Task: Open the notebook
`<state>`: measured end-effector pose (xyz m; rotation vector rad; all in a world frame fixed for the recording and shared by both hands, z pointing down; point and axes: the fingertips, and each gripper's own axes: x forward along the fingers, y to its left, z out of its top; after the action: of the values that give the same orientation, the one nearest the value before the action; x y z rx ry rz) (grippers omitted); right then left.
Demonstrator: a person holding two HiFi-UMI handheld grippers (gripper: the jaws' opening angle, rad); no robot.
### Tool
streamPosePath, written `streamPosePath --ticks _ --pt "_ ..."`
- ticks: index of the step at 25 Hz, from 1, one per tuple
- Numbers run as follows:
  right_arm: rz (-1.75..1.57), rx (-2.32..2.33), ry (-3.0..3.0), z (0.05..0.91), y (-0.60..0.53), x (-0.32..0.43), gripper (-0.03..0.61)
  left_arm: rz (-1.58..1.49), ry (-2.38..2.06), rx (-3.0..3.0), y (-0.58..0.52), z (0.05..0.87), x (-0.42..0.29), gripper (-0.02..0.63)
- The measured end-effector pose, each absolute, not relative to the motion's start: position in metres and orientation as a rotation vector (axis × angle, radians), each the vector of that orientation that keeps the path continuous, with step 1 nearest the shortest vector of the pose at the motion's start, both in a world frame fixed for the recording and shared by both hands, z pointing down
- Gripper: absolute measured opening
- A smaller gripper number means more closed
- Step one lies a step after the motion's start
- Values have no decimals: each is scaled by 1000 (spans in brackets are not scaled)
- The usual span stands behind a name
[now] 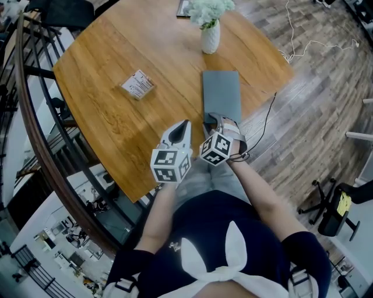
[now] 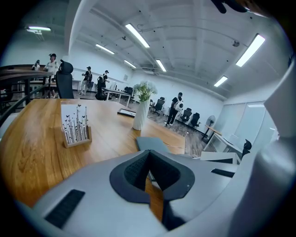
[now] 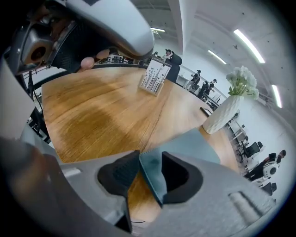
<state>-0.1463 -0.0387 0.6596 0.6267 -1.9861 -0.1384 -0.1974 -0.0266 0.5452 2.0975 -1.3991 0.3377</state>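
I am holding my right gripper (image 1: 214,120) (image 3: 151,152) down at the near right edge of the round wooden table (image 1: 111,122). The closed grey-blue notebook (image 1: 221,93) (image 3: 189,146) is lying flat there, its long side running away from me toward the far edge. My right fingers (image 3: 118,173) are standing part-way apart with the notebook's near left corner sitting between them. One pad tip is touching the corner's edge and the other is lying against the cover, though I am not seeing a firm pinch yet. The cover is still lying down.

My left gripper (image 1: 185,123) (image 2: 149,152) is hovering just beside the right one, over the near edge of the table. Its fingers (image 2: 134,171) are meeting at the tips with nothing between them — only a sliver of wood is showing through the slit behind. Its tips are pointing at the notebook's near end, and I cannot tell whether they are touching the table.

A white ribbed ceramic vase (image 1: 210,38) (image 3: 222,115) of pale green-white flowers (image 1: 207,10) is standing at the far edge, just beyond the notebook's far end. A small wooden stand holding a printed white card (image 1: 138,84) (image 2: 75,125) is sitting toward the table's left side, well apart from the notebook. A dark flat frame (image 1: 183,9) is lying at the far edge beside the vase.
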Motion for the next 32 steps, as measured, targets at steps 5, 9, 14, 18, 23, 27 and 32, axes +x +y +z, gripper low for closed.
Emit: streamPosePath --ticks 5,9,14,18,23,27,32 --pt "-138 657 -1960 662 -37 -149 111 337 -1396 2093 -29 545 -201 17" --pt "-114 650 -1957 663 -39 -150 91 334 -1391 2088 -32 548 -202 17" --pt "-57 647 -1993 658 -37 -149 43 336 -1386 2090 -30 548 -202 17" --pt "-12 658 -2016 652 -38 -148 32 337 -1388 2088 -30 550 -203 17" --pt "30 679 -2040 644 -40 -144 29 339 -1392 2084 -30 551 -203 17" --pt "48 706 -2061 631 -41 -141 26 341 -1394 2085 -29 548 -204 17" --pt "72 738 -2079 620 -42 -137 25 344 -1397 2088 -33 547 -206 17"
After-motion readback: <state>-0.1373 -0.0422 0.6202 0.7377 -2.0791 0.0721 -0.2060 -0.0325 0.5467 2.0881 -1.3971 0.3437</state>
